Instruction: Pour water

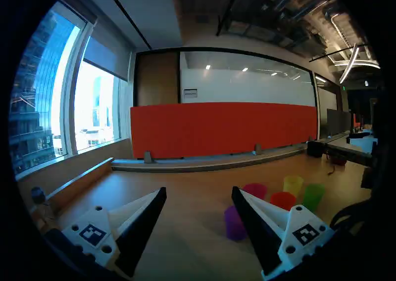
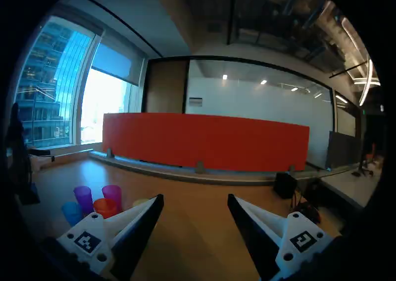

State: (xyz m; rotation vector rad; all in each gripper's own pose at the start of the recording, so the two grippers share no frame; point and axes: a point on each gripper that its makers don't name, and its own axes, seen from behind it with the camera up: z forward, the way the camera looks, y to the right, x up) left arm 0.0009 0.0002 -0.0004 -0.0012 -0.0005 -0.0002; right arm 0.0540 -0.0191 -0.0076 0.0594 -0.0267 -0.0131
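A: Poured yet?
B: Seemingly not. Left gripper [image 1: 198,189] and right gripper [image 2: 195,196] both gape, empty. The cups [image 1: 283,199] cluster on the table [image 1: 208,174] ahead, untouched; which holds water I can't tell. Everything's left.

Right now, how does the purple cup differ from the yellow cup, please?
The purple cup is dark and nearest; the yellow cup is pale and farther back. A claw finger partly hides the purple cup; the yellow cup shows clear. Both stand upright on the table.
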